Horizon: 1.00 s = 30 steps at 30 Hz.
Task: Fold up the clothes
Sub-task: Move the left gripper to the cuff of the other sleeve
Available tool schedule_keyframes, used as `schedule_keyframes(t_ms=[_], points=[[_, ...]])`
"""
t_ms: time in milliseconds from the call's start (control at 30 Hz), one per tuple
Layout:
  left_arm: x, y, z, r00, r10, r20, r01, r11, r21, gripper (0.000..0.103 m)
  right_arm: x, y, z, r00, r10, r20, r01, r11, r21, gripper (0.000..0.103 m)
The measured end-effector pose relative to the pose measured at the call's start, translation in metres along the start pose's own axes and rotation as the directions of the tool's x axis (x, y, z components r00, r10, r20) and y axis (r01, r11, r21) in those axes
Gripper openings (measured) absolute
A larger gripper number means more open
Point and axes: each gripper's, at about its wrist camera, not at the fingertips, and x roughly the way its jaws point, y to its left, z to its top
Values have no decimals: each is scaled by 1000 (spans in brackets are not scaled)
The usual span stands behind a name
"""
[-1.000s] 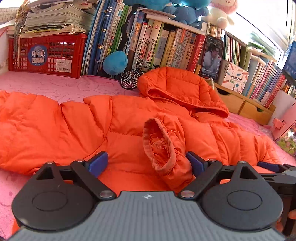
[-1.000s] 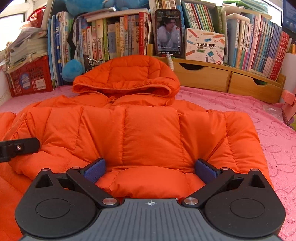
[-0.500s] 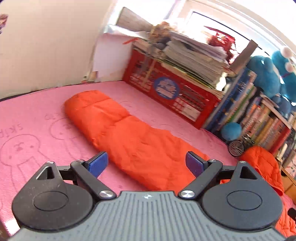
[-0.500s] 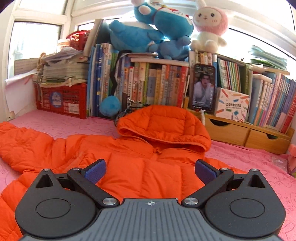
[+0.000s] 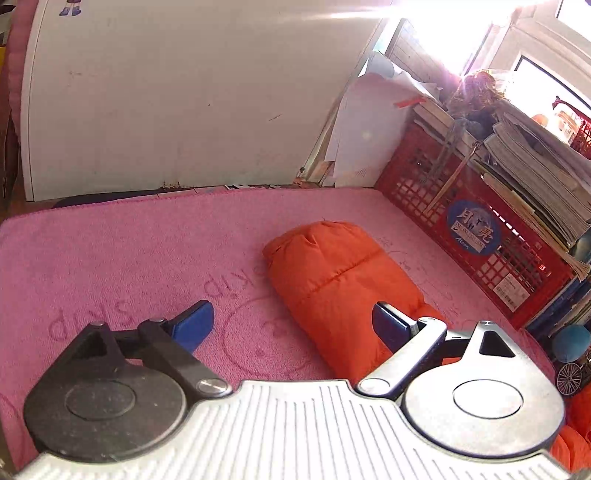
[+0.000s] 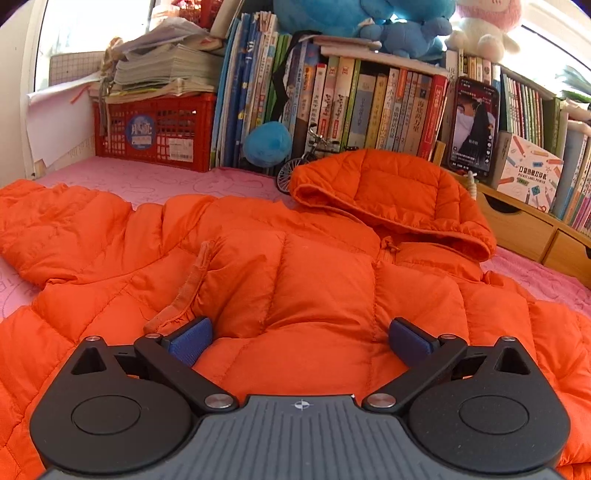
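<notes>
An orange hooded down jacket (image 6: pixel 303 280) lies spread on the pink mat (image 5: pixel 129 266), directly under and ahead of the right claw (image 6: pixel 301 341), whose jaws stand wide with nothing gripped. Its sleeve (image 5: pixel 343 288) stretches out ahead of the left claw (image 5: pixel 291 325), whose jaws have just been opening and are empty. A red crate (image 5: pixel 472 236) stands beyond, to the right.

Home bedroom/study corner: packed bookshelf (image 6: pixel 369 107), plush toys (image 6: pixel 369 18), red crate (image 6: pixel 155 133) of papers, pink cartoon mat (image 5: pixel 129 266).
</notes>
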Motion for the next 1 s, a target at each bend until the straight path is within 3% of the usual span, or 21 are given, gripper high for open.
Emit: schedule_keyframes(t_ms=[200,300,467,533,633,733,800,1000], points=[[6,5,0,999,-4,33,4,1000,-9,98,3,49,42,987,149,57,-147,988,-44,103],[8,4,-2,999,-10,47,9,1000,5,98,26,68,64,991,119,58,-116,992,-56,103],[10,-1,-5,998,5,63,-8,999,44,98,89,86,79,994,89,-64,-90,996,-10,103],[10,1,-4,998,-7,64,6,1000,21,98,110,93,76,990,73,-122,-75,997,-6,103],[9,8,-1,997,-44,67,47,998,-46,95,114,92,70,991,77,-113,-75,997,21,103],[13,12,2,995,-66,69,71,994,-81,81,115,89,70,989,92,-117,-88,995,41,103],[16,7,1,996,-60,67,64,996,-69,55,116,88,70,988,98,-120,-92,995,47,103],[24,-8,-1,998,-49,47,51,998,-35,32,115,90,72,988,98,-120,-93,995,48,103]])
